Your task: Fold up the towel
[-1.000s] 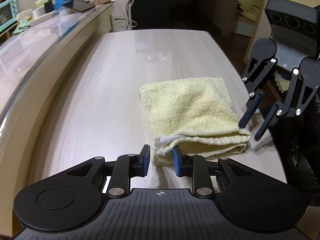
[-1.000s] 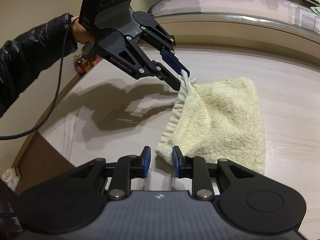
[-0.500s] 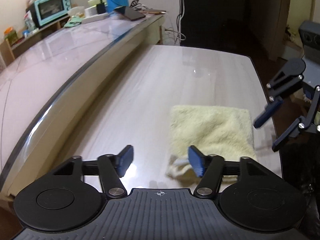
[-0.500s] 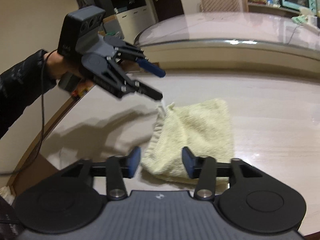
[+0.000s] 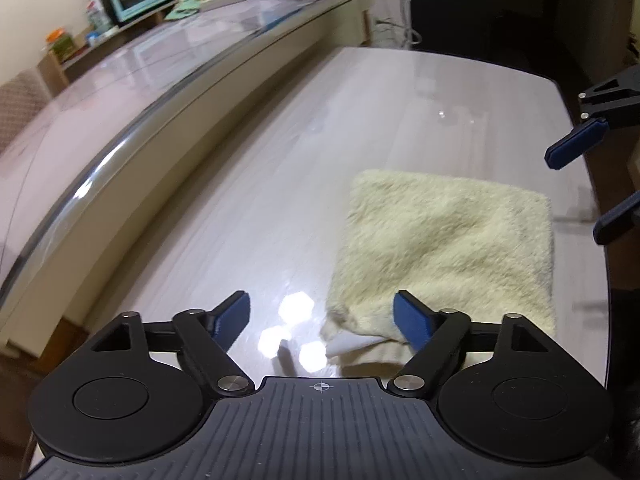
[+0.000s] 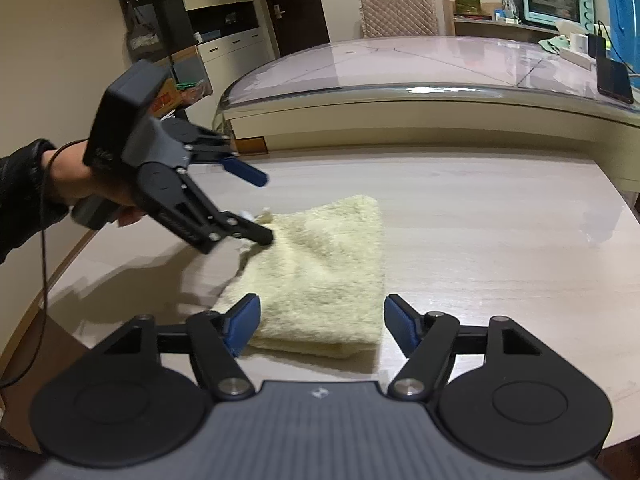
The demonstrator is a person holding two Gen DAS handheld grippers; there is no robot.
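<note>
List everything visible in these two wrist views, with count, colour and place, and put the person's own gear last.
towel: one, pale yellow, folded, lying on the near part of the wooden table.
wooden table: one, light grey-brown, glossy, under the towel.
long counter: one, beige with a shiny pinkish top, curving behind the table.
toaster oven: one, mint green, on a shelf behind the counter.
phone: one, dark, on the counter at its right end.
chair: one, quilted brown, behind the counter.
blue container: one, blue, far right on the counter.
left gripper: one, black with blue pads, fingers opening, over the towel's corner.
right gripper: one, black with blue pads, fingers opening, astride the towel's near edge.
hand: one, in a black sleeve, holding the left gripper.
</note>
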